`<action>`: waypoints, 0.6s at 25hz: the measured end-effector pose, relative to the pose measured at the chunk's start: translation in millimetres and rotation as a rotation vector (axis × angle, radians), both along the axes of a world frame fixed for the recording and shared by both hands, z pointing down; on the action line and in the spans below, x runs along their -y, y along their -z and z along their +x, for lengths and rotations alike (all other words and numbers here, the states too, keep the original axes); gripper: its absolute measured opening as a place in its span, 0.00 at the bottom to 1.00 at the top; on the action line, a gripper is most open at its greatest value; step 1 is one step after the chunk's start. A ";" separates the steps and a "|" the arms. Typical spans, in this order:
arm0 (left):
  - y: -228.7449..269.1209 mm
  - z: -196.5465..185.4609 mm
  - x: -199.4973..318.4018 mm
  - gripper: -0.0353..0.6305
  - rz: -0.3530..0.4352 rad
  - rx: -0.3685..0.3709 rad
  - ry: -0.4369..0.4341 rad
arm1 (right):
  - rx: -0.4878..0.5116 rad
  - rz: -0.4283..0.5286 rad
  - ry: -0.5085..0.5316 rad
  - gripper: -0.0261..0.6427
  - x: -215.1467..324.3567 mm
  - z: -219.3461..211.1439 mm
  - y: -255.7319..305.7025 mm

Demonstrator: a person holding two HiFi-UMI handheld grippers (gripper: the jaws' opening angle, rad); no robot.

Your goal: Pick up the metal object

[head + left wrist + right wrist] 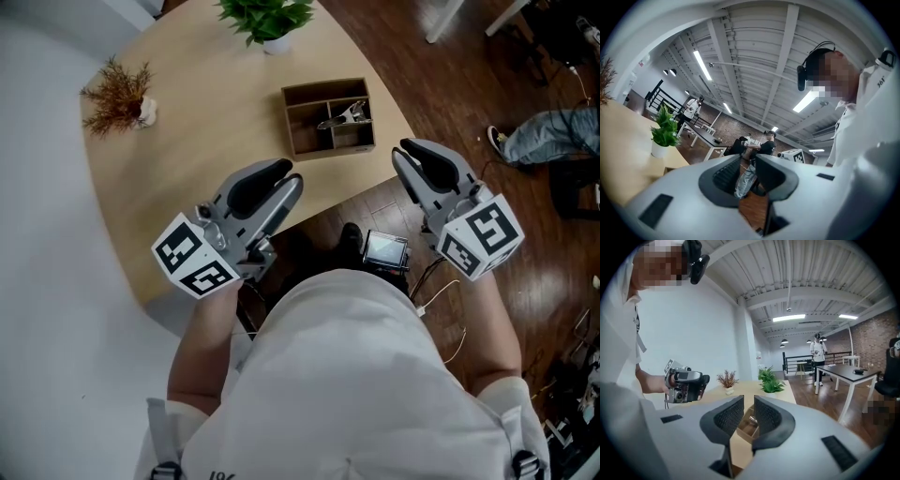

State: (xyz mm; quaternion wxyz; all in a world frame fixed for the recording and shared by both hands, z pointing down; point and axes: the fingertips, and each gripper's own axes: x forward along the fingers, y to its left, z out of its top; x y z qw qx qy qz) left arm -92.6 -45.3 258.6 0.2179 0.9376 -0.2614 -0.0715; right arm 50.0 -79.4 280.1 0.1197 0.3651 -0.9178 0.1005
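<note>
The metal object (345, 114), a shiny clip, lies in the right back compartment of a brown wooden box (325, 87) on the round wooden table (206, 131). My left gripper (292, 178) hangs off the table's near edge, its jaws close together with nothing between them. Right of the table, over the floor, my right gripper (403, 150) is held the same way, shut and holding nothing. In the right gripper view the box (743, 430) and the clip (753, 419) show through the slit between the jaws (749, 401). The left gripper view (749, 161) looks out over the room.
A green potted plant (267, 19) stands at the table's far edge and a dried plant (120, 94) at its left. A small screen device (385, 249) sits on the wooden floor by my feet. Someone's legs (553, 136) are at the right.
</note>
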 end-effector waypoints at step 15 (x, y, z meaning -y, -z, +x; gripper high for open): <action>-39.1 21.4 58.2 0.17 -0.026 0.117 0.004 | -0.134 0.013 0.070 0.11 51.7 -8.8 -33.5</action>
